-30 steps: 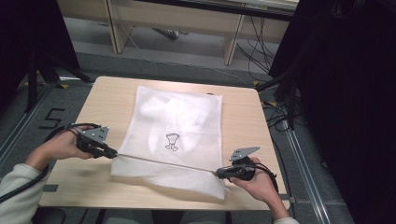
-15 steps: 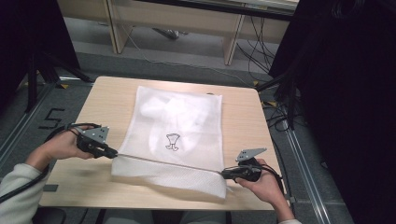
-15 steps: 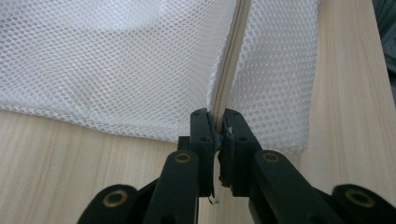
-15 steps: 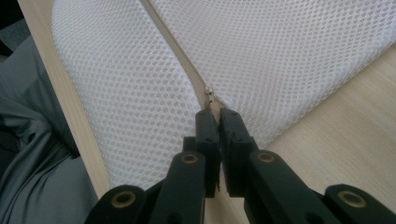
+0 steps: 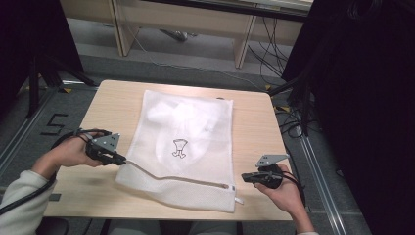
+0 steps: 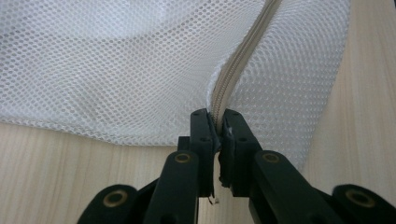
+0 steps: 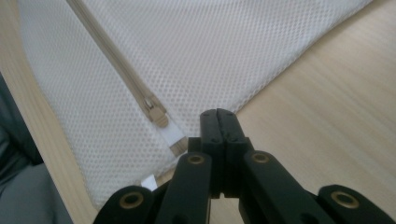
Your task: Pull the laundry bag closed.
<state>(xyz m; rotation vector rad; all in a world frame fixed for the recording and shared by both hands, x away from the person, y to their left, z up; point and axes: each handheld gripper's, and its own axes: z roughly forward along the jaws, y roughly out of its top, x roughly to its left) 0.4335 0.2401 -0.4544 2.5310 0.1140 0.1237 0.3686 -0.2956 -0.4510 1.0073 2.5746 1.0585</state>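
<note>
A white mesh laundry bag with a small printed figure lies flat on the wooden table. Its zipper runs along the near edge. My left gripper is at the bag's near left corner, shut on the zipper's end, with mesh pinched between the pads. My right gripper is just past the near right corner. Its jaws have just closed fully and hold nothing. The metal slider and its white pull tab lie just left of them.
The table's near edge is close under both hands. A pale wooden desk frame and cables stand beyond the far edge. Dark curtains hang at the right. A "5" mark is taped on the floor at left.
My right gripper has drawn to the right, off the bag's corner and away from the zipper pull. The left gripper and its grip have stayed put.
</note>
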